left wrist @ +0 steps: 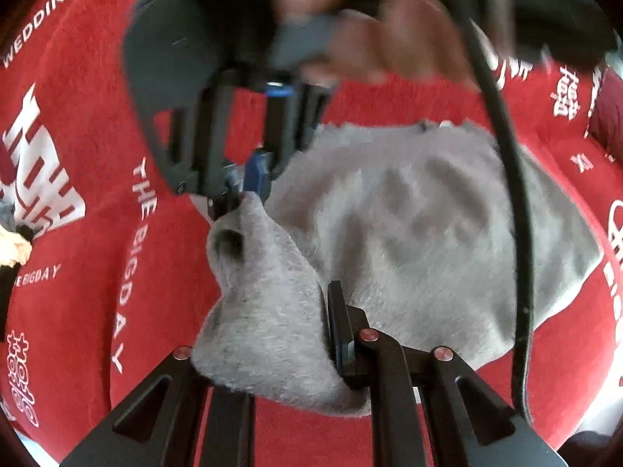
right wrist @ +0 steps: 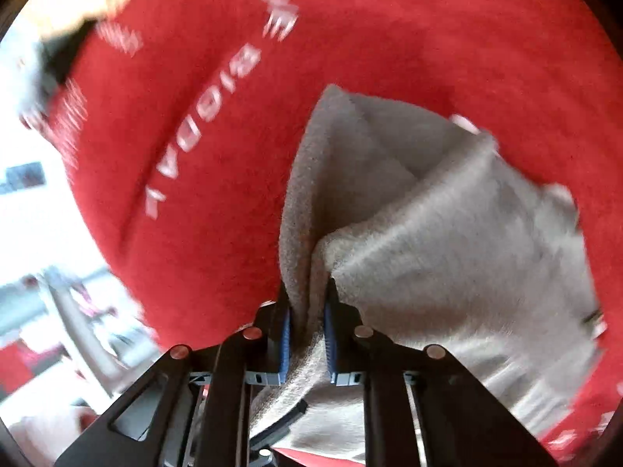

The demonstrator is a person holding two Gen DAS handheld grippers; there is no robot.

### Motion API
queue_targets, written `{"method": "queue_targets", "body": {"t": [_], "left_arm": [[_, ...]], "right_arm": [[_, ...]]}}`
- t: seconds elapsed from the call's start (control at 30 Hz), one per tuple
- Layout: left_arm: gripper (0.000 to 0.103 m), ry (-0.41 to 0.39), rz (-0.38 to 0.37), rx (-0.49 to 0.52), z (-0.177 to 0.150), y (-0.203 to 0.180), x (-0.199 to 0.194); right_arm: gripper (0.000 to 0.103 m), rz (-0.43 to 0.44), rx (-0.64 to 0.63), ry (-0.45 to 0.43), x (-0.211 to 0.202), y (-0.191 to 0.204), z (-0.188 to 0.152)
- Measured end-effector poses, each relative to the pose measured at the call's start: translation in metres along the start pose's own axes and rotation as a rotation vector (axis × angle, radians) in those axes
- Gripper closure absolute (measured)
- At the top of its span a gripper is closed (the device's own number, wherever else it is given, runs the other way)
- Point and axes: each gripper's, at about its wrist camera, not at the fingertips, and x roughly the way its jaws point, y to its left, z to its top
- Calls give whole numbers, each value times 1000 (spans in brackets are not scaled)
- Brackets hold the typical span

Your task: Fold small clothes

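A small grey fleece garment [left wrist: 409, 225] lies on a red printed cloth [left wrist: 97, 233]. My left gripper [left wrist: 311, 350] is shut on the garment's near edge, with grey cloth bunched over its left finger. My right gripper [left wrist: 241, 194] shows across the garment in the left wrist view, pinching another corner and lifting it. In the right wrist view my right gripper [right wrist: 307, 334] is shut on a fold of the grey garment [right wrist: 447, 233], which drapes to the right above the red cloth [right wrist: 233, 175].
The red cloth carries white lettering such as "THE BIGDAY" [left wrist: 132, 264]. A black cable [left wrist: 510, 194] hangs across the right of the left wrist view. A bright blurred room area [right wrist: 46, 272] lies beyond the cloth's left edge.
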Motion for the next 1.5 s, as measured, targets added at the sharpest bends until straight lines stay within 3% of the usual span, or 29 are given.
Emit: {"method": "queue_targets", "body": {"t": [0.17, 0.3, 0.43, 0.63, 0.77, 0.87, 1.0, 1.13, 1.2, 1.27, 1.4, 1.5], "left_arm": [[87, -77, -24, 46, 28, -19, -33], [87, -144, -45, 123, 58, -55, -57], [87, -190, -69, 210, 83, -100, -69], [87, -210, -141, 342, 105, -181, -67], [87, -178, -192, 439, 103, -241, -43], [87, -103, -216, 491, 91, -279, -15], [87, -22, -201, 536, 70, -304, 13], [86, 23, -179, 537, 52, -307, 23], [76, 37, -171, 548, 50, -306, 19], [36, 27, -161, 540, 49, -303, 11], [34, 11, -174, 501, 47, -279, -12], [34, 25, -182, 454, 47, -260, -24]], "right_arm": [[88, 204, 82, -210, -60, -36, -38], [88, 330, 148, -378, -110, -74, -78], [88, 383, 187, -506, -152, -111, -123], [88, 401, 266, -627, -196, -185, -204], [88, 380, 391, -639, -185, -240, -245], [88, 328, 472, -593, -160, -280, -271], [88, 329, 590, -528, -110, -321, -290], [83, 358, 641, -533, -85, -334, -298], [81, 368, 658, -543, -85, -333, -300], [75, 365, 675, -535, -84, -332, -301], [74, 326, 680, -531, -96, -319, -314], [64, 307, 694, -559, -104, -305, -335]]}}
